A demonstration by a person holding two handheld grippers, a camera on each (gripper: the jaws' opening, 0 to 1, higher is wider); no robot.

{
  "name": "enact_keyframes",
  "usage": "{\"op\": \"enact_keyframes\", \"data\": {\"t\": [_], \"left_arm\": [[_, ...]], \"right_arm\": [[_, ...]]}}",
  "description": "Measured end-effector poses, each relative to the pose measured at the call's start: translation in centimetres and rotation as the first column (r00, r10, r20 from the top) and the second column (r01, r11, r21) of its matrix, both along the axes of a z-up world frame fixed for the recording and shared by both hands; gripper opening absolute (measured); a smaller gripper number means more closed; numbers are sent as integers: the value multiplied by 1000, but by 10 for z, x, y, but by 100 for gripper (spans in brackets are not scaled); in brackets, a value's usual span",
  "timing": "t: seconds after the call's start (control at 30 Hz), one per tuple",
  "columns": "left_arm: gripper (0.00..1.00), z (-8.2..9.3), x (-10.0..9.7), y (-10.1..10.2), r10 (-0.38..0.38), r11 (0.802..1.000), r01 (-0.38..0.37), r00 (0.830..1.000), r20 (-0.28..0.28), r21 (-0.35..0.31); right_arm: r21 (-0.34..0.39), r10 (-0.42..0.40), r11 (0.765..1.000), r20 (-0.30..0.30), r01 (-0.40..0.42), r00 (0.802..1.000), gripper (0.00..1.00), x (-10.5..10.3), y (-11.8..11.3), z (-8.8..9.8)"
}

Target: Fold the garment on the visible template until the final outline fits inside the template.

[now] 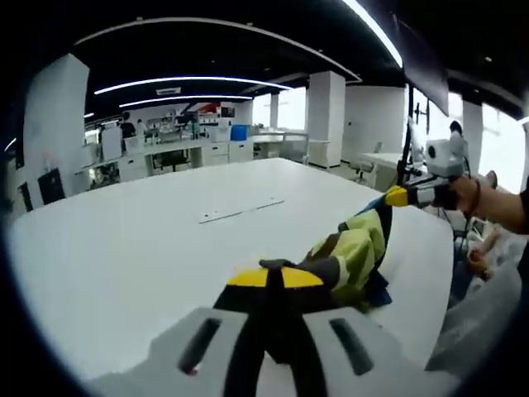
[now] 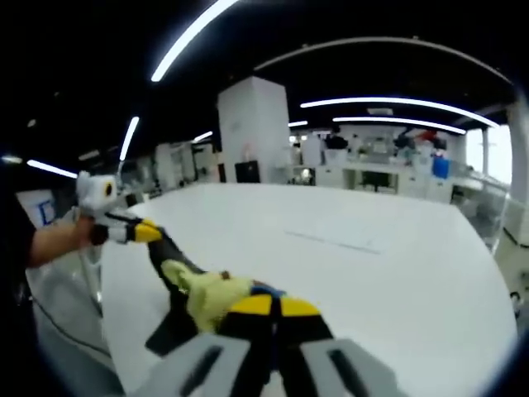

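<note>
— Fingers, left gripper (image 1: 275, 277): yellow-tipped, pressed together on 1 end of garment (image 1: 351, 256). Right?

— Fingers, right gripper (image 2: 273, 307): yellow-tipped, likewise pinched on opposite end of garment.

— Garment, position?

— Yellow-green, black and blue; stretched between 2 grippers, bunched, hanging above near edge of white table (image 1: 149, 248). Right gripper also seen in left gripper view, held by hand (image 1: 464, 197).

— Template?

— Could not be told. Noted only thin line mark (image 1: 241, 210) mid-table, well apart from garment.

— Surroundings?

— Open office: white pillar (image 2: 254, 132), ceiling light strips (image 1: 190, 81), counters at back.
</note>
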State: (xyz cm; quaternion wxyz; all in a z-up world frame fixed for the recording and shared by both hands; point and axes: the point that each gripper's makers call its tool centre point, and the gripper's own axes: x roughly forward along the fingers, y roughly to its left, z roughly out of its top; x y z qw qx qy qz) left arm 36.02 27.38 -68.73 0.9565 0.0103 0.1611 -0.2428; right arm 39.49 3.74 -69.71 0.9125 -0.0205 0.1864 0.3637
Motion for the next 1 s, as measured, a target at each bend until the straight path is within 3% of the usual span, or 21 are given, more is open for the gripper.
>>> {"op": "enact_keyframes", "data": {"t": [0.23, 0.5, 0.77, 1.0], "left_arm": [[0, 15, 18, 21, 59, 998, -60, 997, 44, 15], [0, 24, 47, 30, 91, 996, -92, 993, 76, 9], [0, 6, 86, 45, 154, 988, -152, 987, 39, -37], [0, -12, 107, 54, 170, 985, -170, 985, 21, -21]], "right_arm": [[0, -16, 1000, 27, 16, 1000, 0, 17, -2, 14], [25, -102, 995, 39, 101, 994, 0, 49, -12, 27], [46, -167, 985, 10, 167, 986, 0, 88, -18, 20], [47, -236, 970, -28, 237, 971, 0, 113, -24, 3]]}}
